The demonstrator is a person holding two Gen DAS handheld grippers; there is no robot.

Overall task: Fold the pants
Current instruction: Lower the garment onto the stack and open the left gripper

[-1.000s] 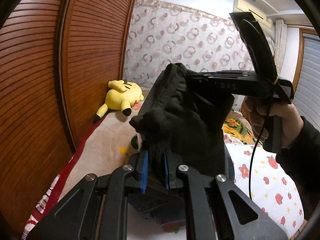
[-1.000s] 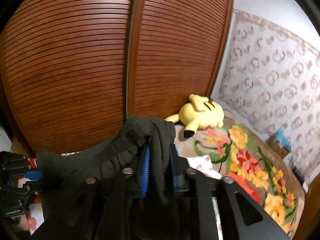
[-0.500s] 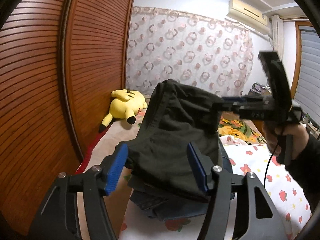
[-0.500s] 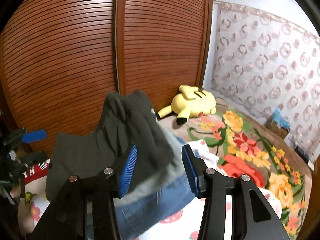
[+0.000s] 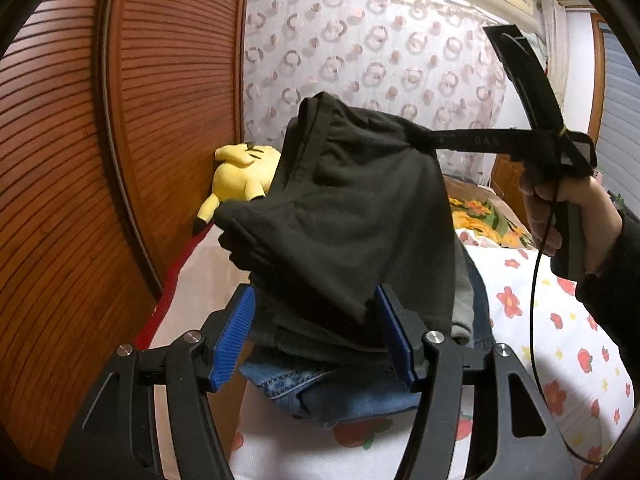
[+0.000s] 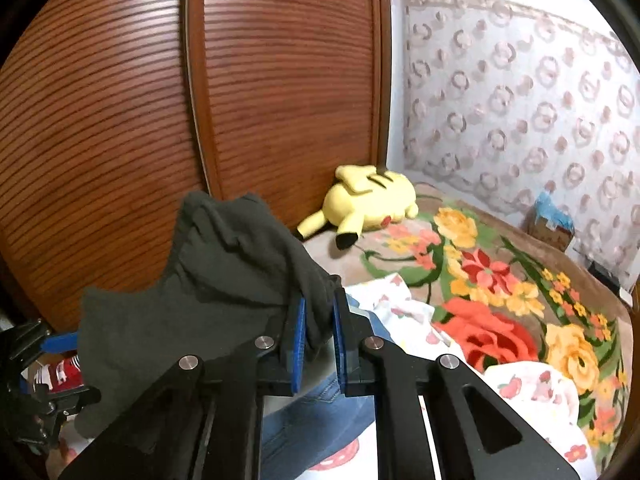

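Observation:
The dark pants [image 5: 340, 220] hang bunched above the bed. My right gripper [image 5: 416, 140] holds their upper edge, with a person's hand [image 5: 560, 208] on its handle. In the right wrist view the right gripper [image 6: 319, 338] has its jaws closing, and a fold of the pants [image 6: 208, 280] is pinched between the blue pads. My left gripper [image 5: 316, 338] stands open low in front. The cloth's lower part hangs between its spread pads without being pressed. The left gripper [image 6: 44, 344] also shows at that view's left edge.
Folded blue jeans [image 5: 352, 396] lie under the dark pants on a strawberry-print sheet [image 5: 540, 320]. A yellow plush toy [image 6: 368, 200] lies by the slatted wooden wardrobe doors [image 6: 280, 100]. A floral blanket [image 6: 500, 300] covers the bed's right side, with a small box [image 6: 552, 228] beyond it.
My left gripper opened and let go of the pants, then sank a little. My right gripper opened, then closed again on a fold of them.

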